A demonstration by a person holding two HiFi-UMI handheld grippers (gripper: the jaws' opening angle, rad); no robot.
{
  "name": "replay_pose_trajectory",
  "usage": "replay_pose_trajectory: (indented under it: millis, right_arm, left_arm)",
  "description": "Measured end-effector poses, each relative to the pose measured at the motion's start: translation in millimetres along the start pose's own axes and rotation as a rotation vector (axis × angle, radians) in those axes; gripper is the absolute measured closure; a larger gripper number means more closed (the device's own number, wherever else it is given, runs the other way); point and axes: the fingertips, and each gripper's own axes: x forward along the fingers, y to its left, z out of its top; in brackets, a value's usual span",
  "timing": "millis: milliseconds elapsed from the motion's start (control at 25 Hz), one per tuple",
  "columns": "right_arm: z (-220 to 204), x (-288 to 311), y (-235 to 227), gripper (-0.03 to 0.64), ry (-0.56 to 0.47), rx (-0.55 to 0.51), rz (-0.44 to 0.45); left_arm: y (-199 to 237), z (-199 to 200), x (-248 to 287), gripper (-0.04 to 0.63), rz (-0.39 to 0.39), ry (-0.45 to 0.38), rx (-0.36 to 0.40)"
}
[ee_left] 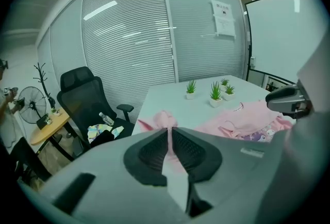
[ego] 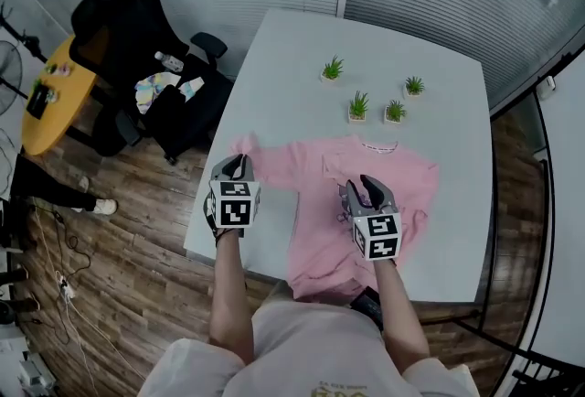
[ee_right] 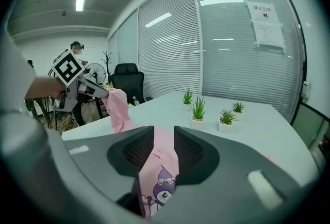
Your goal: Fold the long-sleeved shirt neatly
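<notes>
Two hand-held grippers are closed on the pink shirt (ego: 320, 230), which is spread on the white counter (ego: 302, 57). The left hand-held gripper (ego: 239, 168) is clamped almost fully on the sleeve (ego: 267, 163) at the counter's left edge, and the cuff is held raised, probably so it can be folded across the body. The right hand-held gripper (ego: 366, 187) is pinched on a thicker fold of the front, likely to steady it. The cartoon print (ee_right: 164, 187) between its pads is shown plainly only in the right gripper view; in the head view it is largely covered.
</notes>
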Motion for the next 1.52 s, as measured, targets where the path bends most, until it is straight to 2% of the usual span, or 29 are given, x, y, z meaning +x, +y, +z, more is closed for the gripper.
replay_pose_trajectory:
  millis: [240, 520, 1240, 1520]
  right_arm:
    - [-3, -24, -19, 0.482, -0.008, 0.018, -0.020]
    - [-6, -49, -45, 0.482, -0.015, 0.039, -0.054]
    - [-23, -92, -104, 0.482, -0.029, 0.102, -0.122]
    - [-28, -102, -123, 0.482, -0.027, 0.108, -0.133]
  left_arm:
    - [-43, 15, -4, 0.561, -0.043, -0.021, 0.028]
    - [-90, 33, 3, 0.561, -0.080, -0.063, 0.011]
    - [-204, 74, 9, 0.563, -0.209, -0.103, 0.099]
    - [-265, 83, 12, 0.563, -0.277, -0.113, 0.157]
